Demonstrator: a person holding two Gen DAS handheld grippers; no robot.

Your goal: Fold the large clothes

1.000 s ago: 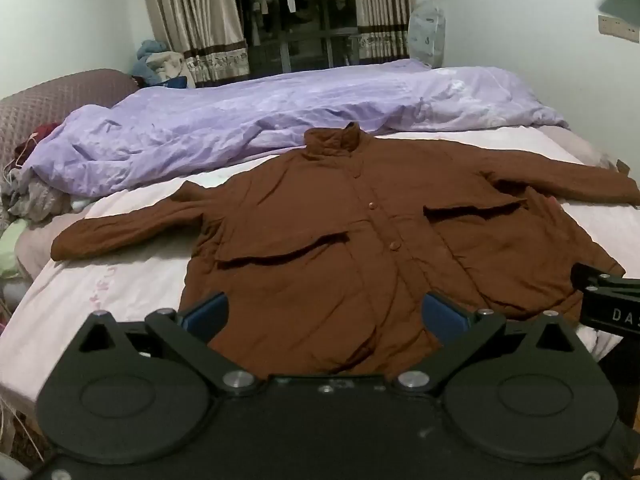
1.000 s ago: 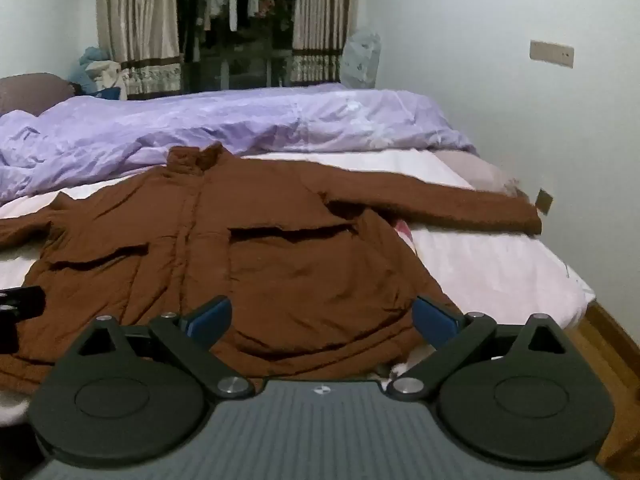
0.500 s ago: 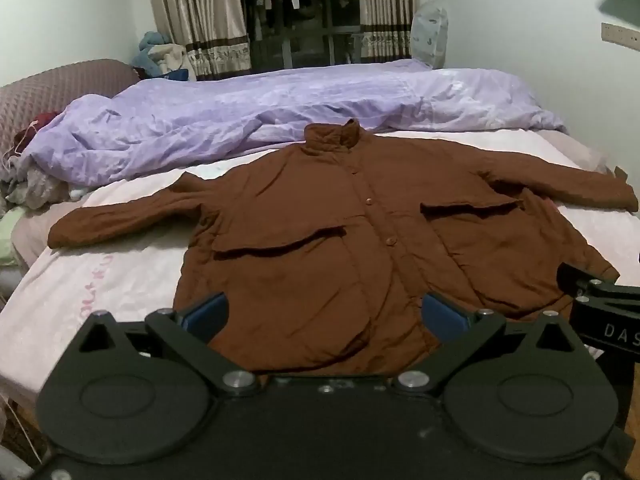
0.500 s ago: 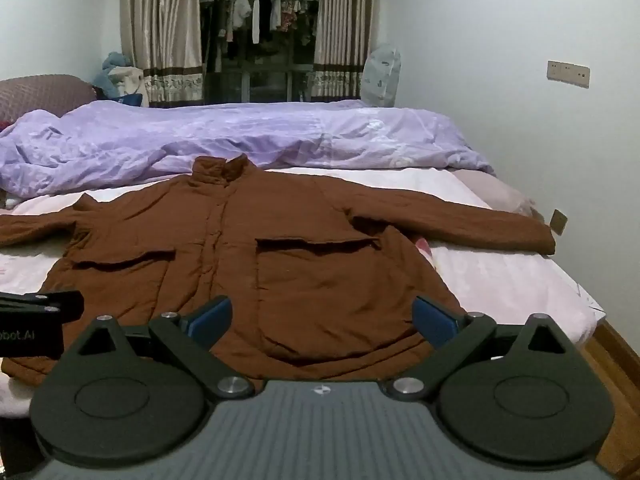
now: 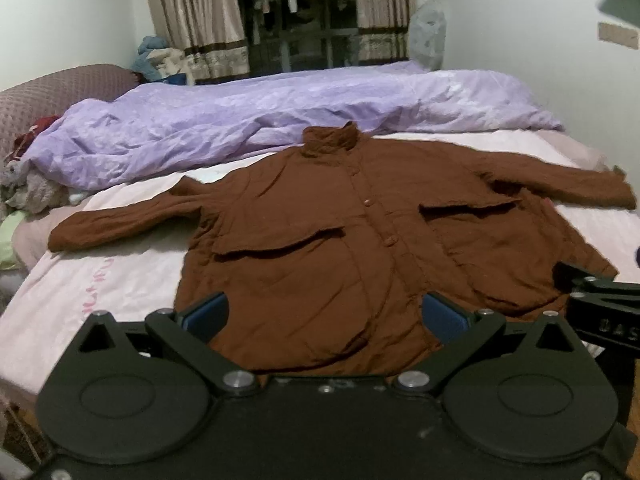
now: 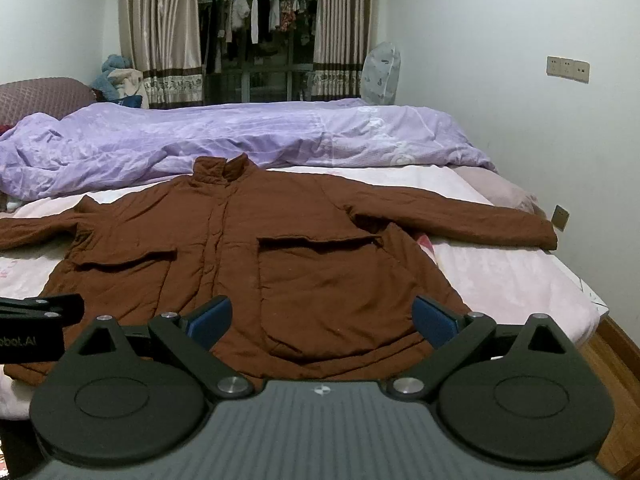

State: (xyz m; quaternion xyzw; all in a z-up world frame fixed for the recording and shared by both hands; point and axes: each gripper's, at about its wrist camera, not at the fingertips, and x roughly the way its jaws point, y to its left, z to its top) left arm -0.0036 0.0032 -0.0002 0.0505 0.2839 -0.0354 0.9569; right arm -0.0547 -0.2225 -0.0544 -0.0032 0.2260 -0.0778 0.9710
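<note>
Ahead of both tools, a brown jacket (image 5: 352,248) lies flat, front up, sleeves spread, on the pink bed sheet (image 5: 100,280). Left gripper (image 5: 324,316) and right gripper (image 6: 322,316) hover at its hem, jaws spread wide, gripping nothing. Beyond the collar lies a purple duvet (image 6: 240,136).

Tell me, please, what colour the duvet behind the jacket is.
The duvet is lilac, clearest in the right wrist view.

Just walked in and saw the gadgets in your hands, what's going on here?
A person holds a two-finger tool in each hand over a brown jacket spread flat, front up, sleeves out, on the bed. The left tool and right tool are both open near the hem, gripping nothing. No fold is made yet.
</note>
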